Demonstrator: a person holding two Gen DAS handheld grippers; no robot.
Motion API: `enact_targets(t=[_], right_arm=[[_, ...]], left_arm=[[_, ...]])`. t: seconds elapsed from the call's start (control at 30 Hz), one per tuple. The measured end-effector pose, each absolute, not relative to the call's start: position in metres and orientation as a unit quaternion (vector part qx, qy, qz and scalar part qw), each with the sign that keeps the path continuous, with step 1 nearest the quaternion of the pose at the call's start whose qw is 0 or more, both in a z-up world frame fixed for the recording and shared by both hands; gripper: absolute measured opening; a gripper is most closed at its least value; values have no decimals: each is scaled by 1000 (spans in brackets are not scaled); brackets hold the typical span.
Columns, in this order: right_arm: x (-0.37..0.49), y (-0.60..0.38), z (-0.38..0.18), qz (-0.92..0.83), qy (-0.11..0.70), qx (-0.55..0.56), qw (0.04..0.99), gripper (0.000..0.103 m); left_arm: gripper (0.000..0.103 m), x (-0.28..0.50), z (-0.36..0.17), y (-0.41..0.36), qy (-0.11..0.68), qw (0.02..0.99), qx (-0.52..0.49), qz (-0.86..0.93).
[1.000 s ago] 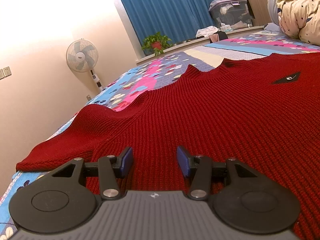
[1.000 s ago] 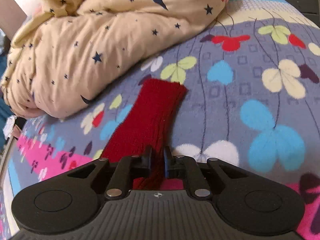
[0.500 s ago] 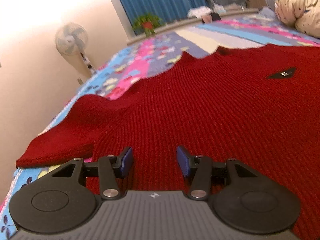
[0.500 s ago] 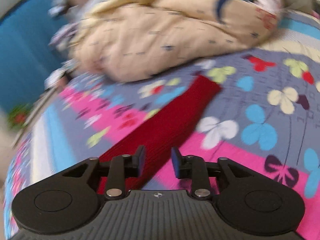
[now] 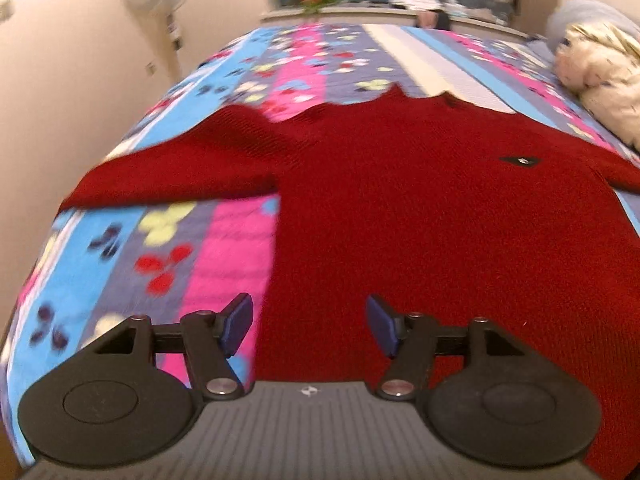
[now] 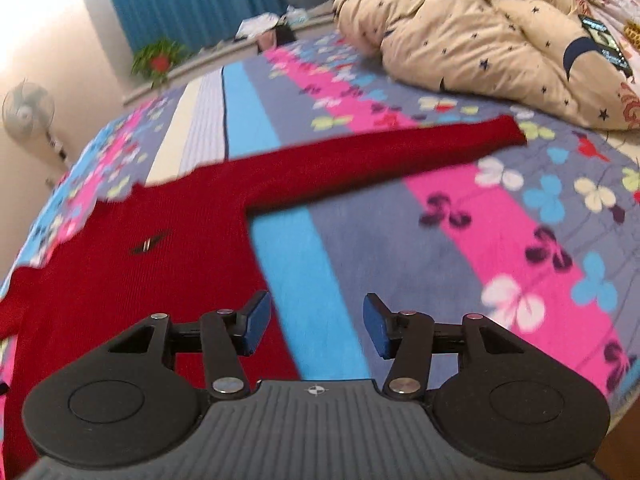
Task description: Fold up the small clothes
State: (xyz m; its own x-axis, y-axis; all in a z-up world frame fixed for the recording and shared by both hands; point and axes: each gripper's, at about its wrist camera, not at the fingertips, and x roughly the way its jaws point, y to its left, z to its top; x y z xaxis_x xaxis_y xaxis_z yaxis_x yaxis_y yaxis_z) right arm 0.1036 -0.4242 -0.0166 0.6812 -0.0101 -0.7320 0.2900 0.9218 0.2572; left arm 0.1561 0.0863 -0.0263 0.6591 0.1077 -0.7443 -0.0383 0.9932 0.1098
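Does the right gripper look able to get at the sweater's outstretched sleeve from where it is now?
Probably yes. The right gripper is open and empty, and the sleeve lies flat on the bedspread ahead, with nothing between them. The star-print duvet sits just beyond the cuff, not over it.

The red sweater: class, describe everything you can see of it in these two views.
The red sweater is a ribbed knit, lying flat and face up on the flowered bedspread, unfolded. Both sleeves are spread out sideways; the one in the right wrist view reaches toward the star-patterned duvet. A small dark diamond badge sits on the chest. Both grippers, left and right, are open and hold nothing.
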Motion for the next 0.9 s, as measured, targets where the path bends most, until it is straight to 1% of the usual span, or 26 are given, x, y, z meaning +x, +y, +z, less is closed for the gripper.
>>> enact_targets(t=[0.03, 0.1, 0.13, 0.27, 0.4, 0.53, 0.57, 0.6, 0.63, 0.67, 0.7, 0.73, 0.77, 0.8, 0.9], right_arm=[[101, -420, -21, -82, 399, 171, 897, 57], [98, -413, -30, -80, 419, 154, 891, 62], [99, -410, -35, -76, 432, 144, 887, 63], [101, -400, -53, -80, 469, 101, 874, 63], [103, -399, -67, -86, 501, 90, 857, 65], [104, -397, -72, -80, 513, 89, 850, 67], [103, -397, -72, -80, 513, 91, 850, 65], [103, -399, -71, -78, 512, 97, 850, 62], [102, -401, -71, -75, 508, 108, 851, 56], [102, -404, -70, -69, 503, 126, 852, 31], [101, -407, -70, -61, 500, 145, 851, 7], [102, -409, -71, -55, 499, 159, 850, 0], [102, -409, -70, -53, 497, 158, 851, 0], [102, -408, -69, -52, 495, 153, 854, 0], [98, -414, -57, -61, 471, 174, 863, 0]], left_arm=[[69, 152, -26, 91, 414, 909, 36, 46], [69, 145, -28, 98, 427, 902, 30, 60], [69, 142, -30, 101, 437, 897, 27, 63], [69, 139, -41, 111, 471, 879, 22, 74], [70, 138, -59, 126, 516, 852, -13, 80], [70, 133, -59, 129, 520, 850, -32, 78], [70, 132, -58, 131, 521, 849, -38, 79], [69, 130, -58, 133, 522, 848, -48, 80], [67, 131, -57, 135, 523, 847, -56, 80], [64, 130, -57, 136, 524, 846, -63, 77], [57, 130, -57, 136, 524, 846, -65, 74], [46, 130, -56, 135, 522, 848, -64, 69], [38, 131, -55, 133, 519, 850, -60, 61], [18, 130, -54, 131, 515, 854, -59, 46], [15, 129, -49, 124, 505, 861, -39, 37]])
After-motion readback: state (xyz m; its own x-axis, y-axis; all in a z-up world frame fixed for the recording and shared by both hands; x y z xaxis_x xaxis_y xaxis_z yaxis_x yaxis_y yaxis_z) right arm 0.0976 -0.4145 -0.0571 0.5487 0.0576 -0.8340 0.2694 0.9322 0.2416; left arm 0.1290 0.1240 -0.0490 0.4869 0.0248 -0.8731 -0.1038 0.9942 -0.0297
